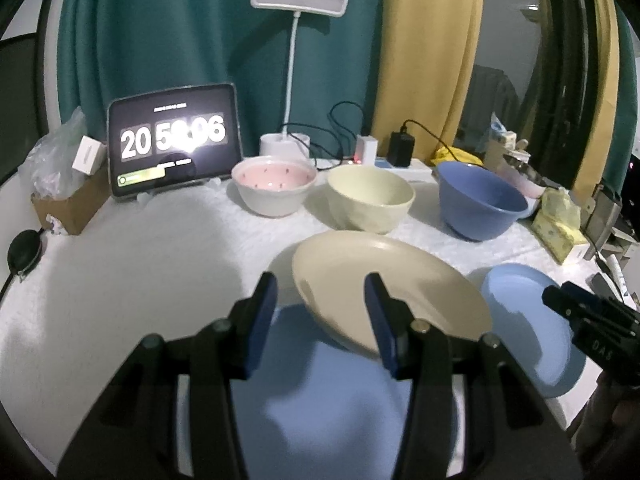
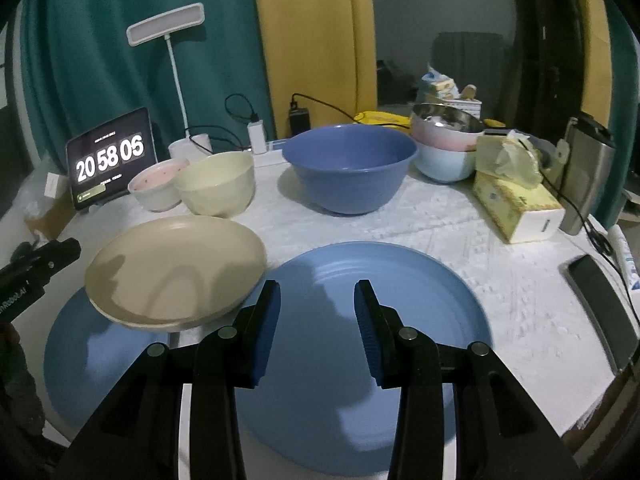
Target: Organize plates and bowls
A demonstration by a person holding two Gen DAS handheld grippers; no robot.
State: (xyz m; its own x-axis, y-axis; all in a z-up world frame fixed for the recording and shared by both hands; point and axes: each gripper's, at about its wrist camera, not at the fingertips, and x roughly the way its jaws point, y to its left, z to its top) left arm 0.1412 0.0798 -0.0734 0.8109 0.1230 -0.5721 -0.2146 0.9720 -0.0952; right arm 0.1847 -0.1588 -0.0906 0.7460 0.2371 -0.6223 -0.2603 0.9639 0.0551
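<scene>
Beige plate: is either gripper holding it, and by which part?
Neither. The beige plate rests tilted over a blue plate; the left gripper and right gripper are open, empty.

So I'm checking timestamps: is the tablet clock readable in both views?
Left wrist view: the black tablet clock is blown out by glare, its last digits smeared. Right wrist view: the same clock is crisp, reading 20 58 06.
</scene>
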